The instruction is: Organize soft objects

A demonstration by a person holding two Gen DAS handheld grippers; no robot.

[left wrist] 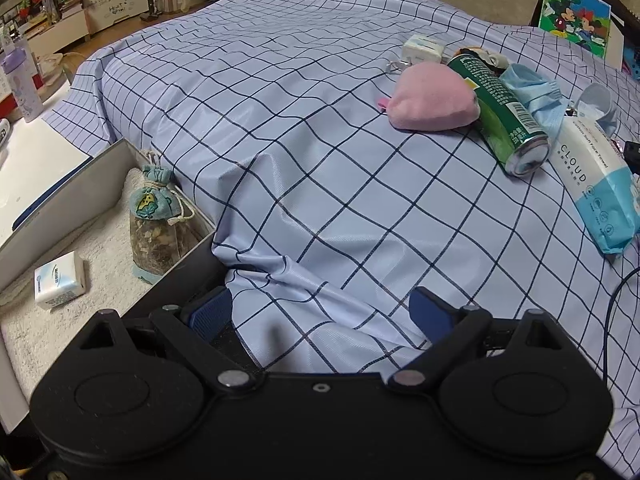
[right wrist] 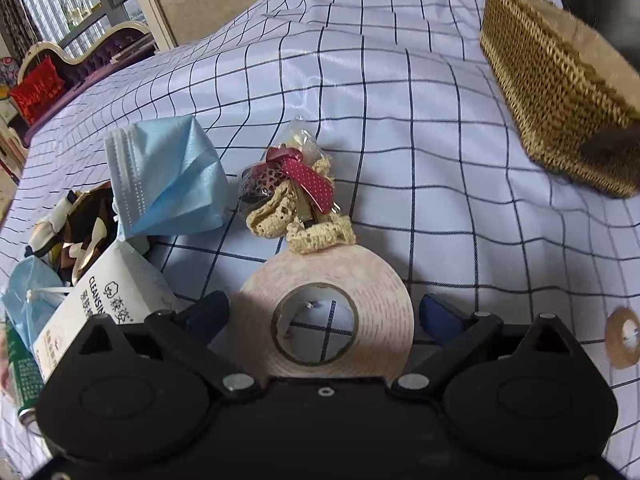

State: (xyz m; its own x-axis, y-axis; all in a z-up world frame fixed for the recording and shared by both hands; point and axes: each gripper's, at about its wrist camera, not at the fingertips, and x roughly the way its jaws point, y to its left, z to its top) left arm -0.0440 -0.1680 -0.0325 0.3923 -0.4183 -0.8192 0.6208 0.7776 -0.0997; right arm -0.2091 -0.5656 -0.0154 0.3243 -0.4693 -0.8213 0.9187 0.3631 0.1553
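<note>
Right gripper (right wrist: 323, 314) straddling the pale pink roll of tape (right wrist: 324, 312), fingers released and not yet clenched.

Judging by the spread fingers (right wrist: 208, 314), the step in hand is picking up the roll; the next move calls for squeezing across its width without tipping it. The roll lies flat on the blue checked cloth (right wrist: 400, 120) between the fingers, apparently clear of both; the lace-and-ribbon bundle in clear wrap (right wrist: 298, 196) touches its 12 o'clock rim. The woven straw basket (right wrist: 552, 88) sits at 2 o'clock. The left gripper (left wrist: 320, 314) hangs released over the cloth, holding nothing.
</note>
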